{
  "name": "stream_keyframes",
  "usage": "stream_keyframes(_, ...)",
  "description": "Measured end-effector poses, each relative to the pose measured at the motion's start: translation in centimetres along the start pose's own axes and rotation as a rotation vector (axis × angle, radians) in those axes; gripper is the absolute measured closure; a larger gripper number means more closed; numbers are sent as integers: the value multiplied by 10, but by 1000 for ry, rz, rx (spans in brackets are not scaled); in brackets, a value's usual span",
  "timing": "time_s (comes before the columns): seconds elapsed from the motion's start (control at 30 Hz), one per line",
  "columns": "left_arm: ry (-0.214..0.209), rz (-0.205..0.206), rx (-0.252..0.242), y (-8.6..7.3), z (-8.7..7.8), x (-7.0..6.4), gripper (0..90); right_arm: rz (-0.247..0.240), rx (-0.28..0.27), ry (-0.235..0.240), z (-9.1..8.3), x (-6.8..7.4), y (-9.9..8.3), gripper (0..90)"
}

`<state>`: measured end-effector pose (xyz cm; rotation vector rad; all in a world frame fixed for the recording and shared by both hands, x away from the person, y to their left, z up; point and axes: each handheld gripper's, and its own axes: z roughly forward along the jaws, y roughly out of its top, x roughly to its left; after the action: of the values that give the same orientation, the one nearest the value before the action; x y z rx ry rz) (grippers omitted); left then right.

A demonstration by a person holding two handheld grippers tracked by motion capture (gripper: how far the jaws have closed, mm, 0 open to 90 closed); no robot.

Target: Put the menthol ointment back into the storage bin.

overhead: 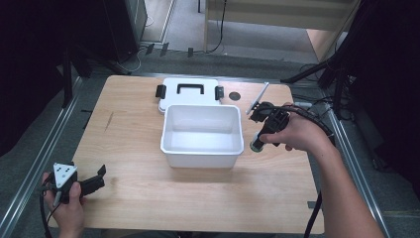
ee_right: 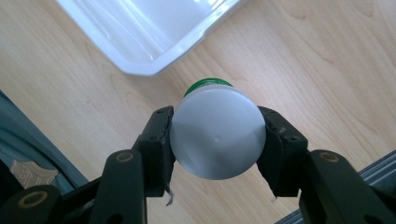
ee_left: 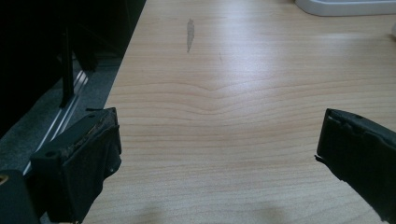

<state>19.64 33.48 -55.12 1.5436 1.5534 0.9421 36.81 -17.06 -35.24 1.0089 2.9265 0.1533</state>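
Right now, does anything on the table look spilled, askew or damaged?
Nothing spilled. The only blemish is a grey scuff on the table. The bottle sits squarely in the right gripper beside the white bin.

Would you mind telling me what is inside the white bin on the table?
The white bin looks empty: its bare white floor shows in the high view. The strip of floor behind its near wall is hidden. The right gripper holds a white-capped bottle outside it.

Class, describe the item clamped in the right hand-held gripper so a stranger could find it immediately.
Start at the white tub mid-table. By its right side, the right hand-held gripper clamps a small bottle. Its grey-white cap and green body set it apart.
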Motion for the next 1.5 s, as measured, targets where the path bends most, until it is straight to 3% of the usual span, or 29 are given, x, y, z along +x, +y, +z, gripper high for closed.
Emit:
stream_keyframes(0.27, 0, -1, 2, 0, 0, 0, 2, 16, -28, 10, -13, -9, 13, 518)
stream_keyframes(0.6, 1, -2, 5, 0, 1, 0, 2, -34, -56, 11, -28, 2, 38, 518)
stream_keyframes(0.8, -1, -5, 5, 0, 1, 1, 2, -109, -69, 8, -28, 11, 51, 518)
stream_keyframes(1.0, -2, -5, 6, 0, 1, 1, 2, -286, -88, -4, -19, 21, 59, 518)
stream_keyframes(1.1, -2, -4, 9, 0, 1, 1, 2, -337, -79, -20, -14, 23, 62, 518)
stream_keyframes(1.3, -2, -5, 9, 0, 1, 1, 2, -409, -68, -21, -4, 25, 65, 518)
stream_keyframes(1.5, -1, -5, 9, 0, 1, 1, 2, -439, -61, -22, 9, 28, 67, 518)
